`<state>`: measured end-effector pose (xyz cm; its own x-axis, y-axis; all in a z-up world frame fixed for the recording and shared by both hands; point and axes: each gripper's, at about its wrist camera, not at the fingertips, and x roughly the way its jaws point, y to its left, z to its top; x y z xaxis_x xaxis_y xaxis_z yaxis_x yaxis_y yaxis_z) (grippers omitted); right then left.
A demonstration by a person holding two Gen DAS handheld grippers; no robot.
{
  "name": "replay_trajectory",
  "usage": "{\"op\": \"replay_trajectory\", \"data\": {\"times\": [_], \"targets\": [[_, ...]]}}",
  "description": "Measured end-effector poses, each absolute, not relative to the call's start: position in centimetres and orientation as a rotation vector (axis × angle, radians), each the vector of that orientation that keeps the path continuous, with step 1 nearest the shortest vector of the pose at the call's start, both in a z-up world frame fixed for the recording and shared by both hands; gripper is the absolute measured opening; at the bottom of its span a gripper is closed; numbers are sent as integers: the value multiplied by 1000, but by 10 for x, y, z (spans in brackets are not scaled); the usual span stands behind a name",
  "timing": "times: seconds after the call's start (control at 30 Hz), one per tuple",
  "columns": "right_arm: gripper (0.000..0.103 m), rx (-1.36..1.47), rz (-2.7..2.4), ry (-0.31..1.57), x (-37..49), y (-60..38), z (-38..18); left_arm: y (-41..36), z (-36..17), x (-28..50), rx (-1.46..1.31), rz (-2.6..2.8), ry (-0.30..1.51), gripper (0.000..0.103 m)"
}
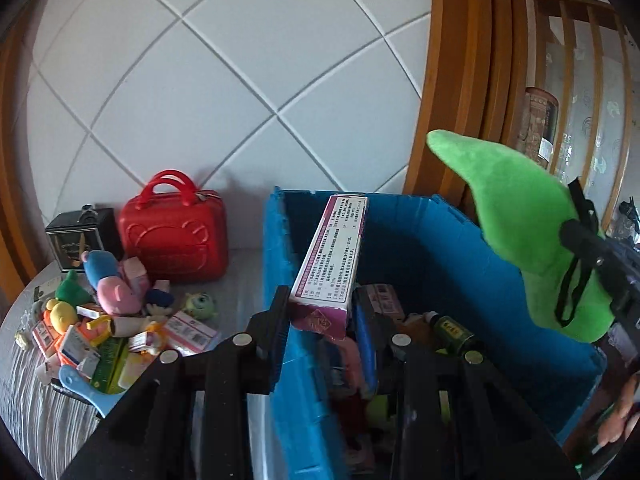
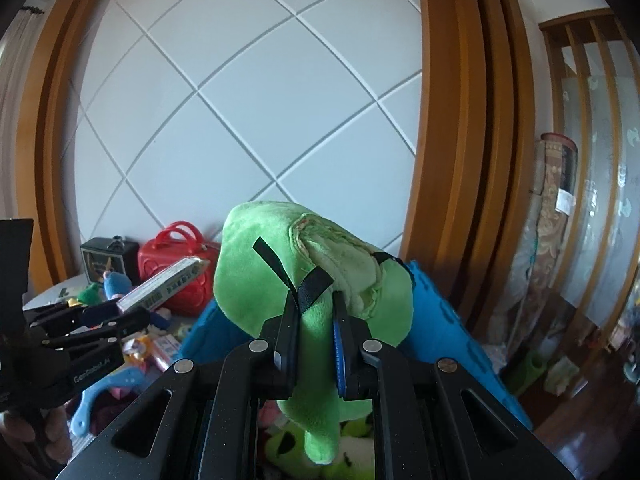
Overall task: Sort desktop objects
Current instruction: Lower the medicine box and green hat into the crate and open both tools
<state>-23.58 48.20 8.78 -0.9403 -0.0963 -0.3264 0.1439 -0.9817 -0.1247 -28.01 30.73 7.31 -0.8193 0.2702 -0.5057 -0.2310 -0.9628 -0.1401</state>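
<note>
My left gripper (image 1: 322,308) is shut on a long purple-and-white medicine box (image 1: 334,252) and holds it over the blue crate (image 1: 276,240); it also shows in the right wrist view (image 2: 120,316) with the box (image 2: 168,284). My right gripper (image 2: 316,312) is shut on a green plush toy (image 2: 296,280) and holds it above the crate (image 2: 440,320). The plush also shows at the right of the left wrist view (image 1: 516,216). Inside the crate lie boxes, a dark bottle (image 1: 452,330) and plush toys.
A pile of small boxes and plush toys (image 1: 116,320) lies on the striped cloth left of the crate. A red case (image 1: 174,232) and a black box (image 1: 80,240) stand behind it by the tiled wall. Wooden frames stand at the right.
</note>
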Motion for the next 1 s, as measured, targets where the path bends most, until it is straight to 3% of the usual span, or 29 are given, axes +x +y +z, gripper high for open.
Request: {"op": "replay_trajectory", "data": {"times": [0.17,0.37,0.73,1.0], "targets": [[14,584,-2986,234,-300,525,88,387,85,-343,-942,2734,-15,30],[14,798,-2959,242,-390,554,70,451,64,-417,-1210,2673,100,30],[14,1185,-2878,187,-482,564,-23,484,-22,-480,-1455,2580,273,30],[16,1341,-2852,170,-491,575,-52,489,-44,-478,-1535,2528,332,31]]}}
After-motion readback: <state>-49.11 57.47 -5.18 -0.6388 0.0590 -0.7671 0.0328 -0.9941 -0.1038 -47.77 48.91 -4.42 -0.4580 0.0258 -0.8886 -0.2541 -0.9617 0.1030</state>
